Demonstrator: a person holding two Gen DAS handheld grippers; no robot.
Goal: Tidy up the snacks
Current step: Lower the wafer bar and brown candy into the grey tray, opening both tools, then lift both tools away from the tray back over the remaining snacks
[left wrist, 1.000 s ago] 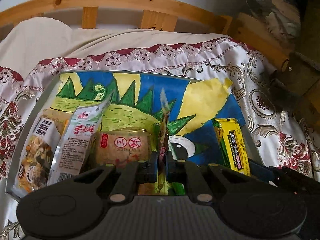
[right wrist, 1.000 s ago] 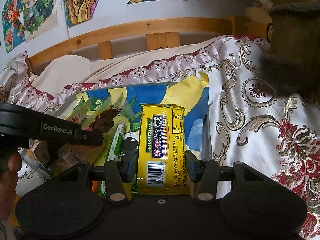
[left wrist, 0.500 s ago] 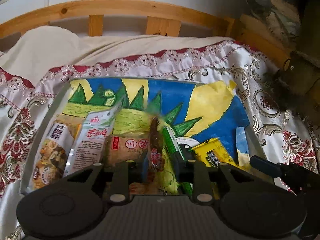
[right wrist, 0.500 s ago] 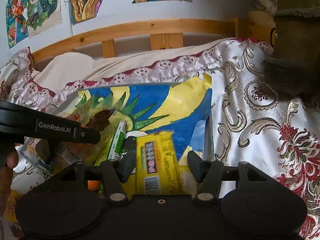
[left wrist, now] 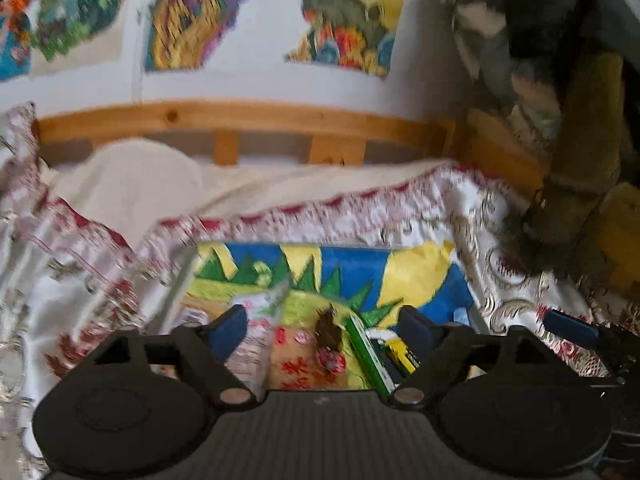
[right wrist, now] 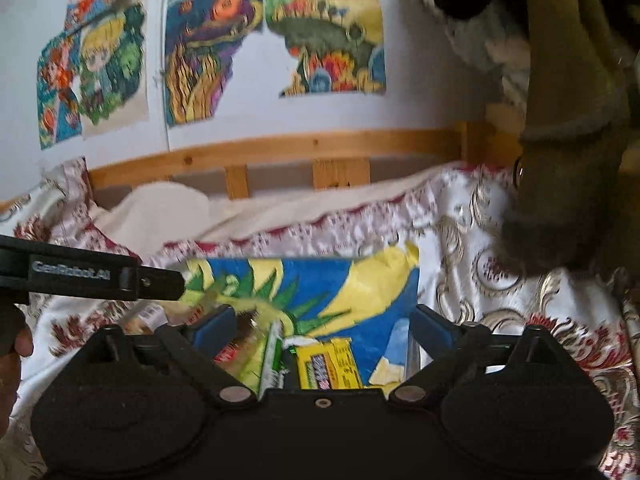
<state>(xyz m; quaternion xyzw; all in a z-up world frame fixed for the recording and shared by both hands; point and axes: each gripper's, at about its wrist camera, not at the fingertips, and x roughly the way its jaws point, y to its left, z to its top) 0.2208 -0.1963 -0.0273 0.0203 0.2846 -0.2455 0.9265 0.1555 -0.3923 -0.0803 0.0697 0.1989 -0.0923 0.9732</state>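
Left wrist view, blurred: the tray (left wrist: 188,276), lined with a bright blue, yellow and green drawing, sits on the patterned bedspread (left wrist: 452,216). Going left to right, a white packet (left wrist: 256,344) leans at the tray's left edge, then a flat packet with red print (left wrist: 296,364), a small dark-wrapped snack (left wrist: 330,330) lying on it, a green stick pack (left wrist: 368,354), and the yellow packet (left wrist: 400,354) toward the right edge. The left gripper (left wrist: 326,328) hangs above them with its jaws opening wide and nothing pressed between the pads. In the right wrist view the right gripper (right wrist: 322,330) is likewise opening and holds nothing; the yellow packet (right wrist: 326,366) lies flat in the tray below it, near the tray's right edge (right wrist: 412,356), beside the green stick pack (right wrist: 274,354). The step in hand looks like the release, and to do it well both hands should lift straight clear with the jaws kept wide, so no pad drags a wrapper out of line. A second ago the left pads were pinching the dark snack upright and the right pads flanked the yellow packet, which stood on end; now both lie in the tray, probably settled, though the blur hides exactly how. Both cameras sit higher, showing the wall drawings (right wrist: 216,60) above the headboard (right wrist: 280,148).
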